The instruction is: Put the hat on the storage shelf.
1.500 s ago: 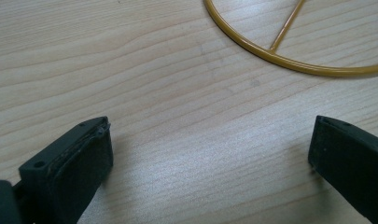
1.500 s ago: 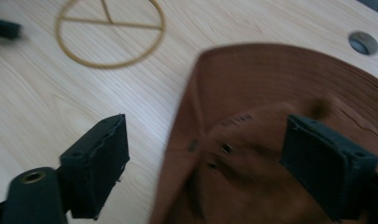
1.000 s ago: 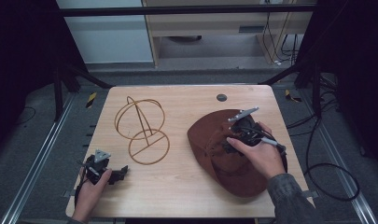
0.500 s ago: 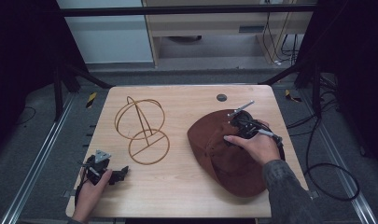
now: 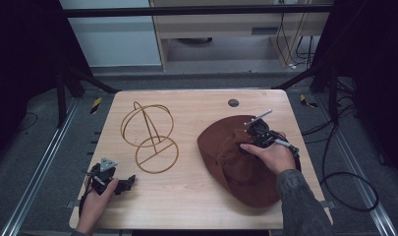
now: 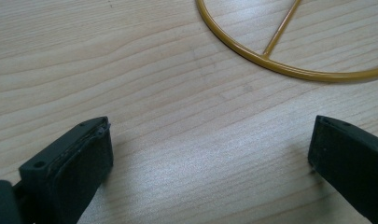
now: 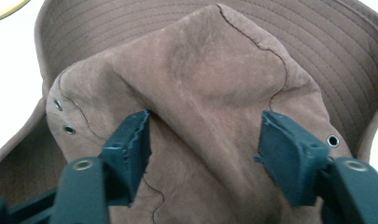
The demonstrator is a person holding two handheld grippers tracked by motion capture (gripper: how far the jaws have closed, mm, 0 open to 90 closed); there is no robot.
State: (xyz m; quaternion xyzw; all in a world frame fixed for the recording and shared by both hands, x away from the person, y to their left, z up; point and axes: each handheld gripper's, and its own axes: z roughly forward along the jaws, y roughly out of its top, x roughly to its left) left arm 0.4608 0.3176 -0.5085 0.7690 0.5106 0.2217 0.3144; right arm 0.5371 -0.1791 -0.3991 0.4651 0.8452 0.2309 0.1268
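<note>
The brown suede hat (image 5: pixel 241 167) lay on the table's (image 5: pixel 196 196) right half, its crown between the closing but not yet pressing jaws of the right gripper (image 7: pixel 203 149), so pinching it came next, probably before carrying it to the wire stand (image 5: pixel 150 135).

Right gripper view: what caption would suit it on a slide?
Right gripper, jaws closing, straddles the crown of a brown suede hat lying on the table.

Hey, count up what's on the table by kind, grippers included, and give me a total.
Brown hat: 1
Gold wire hat stand: 1
Grippers: 2, the left gripper and the right gripper
Dark round disc in the tabletop: 1
Total: 5
</note>
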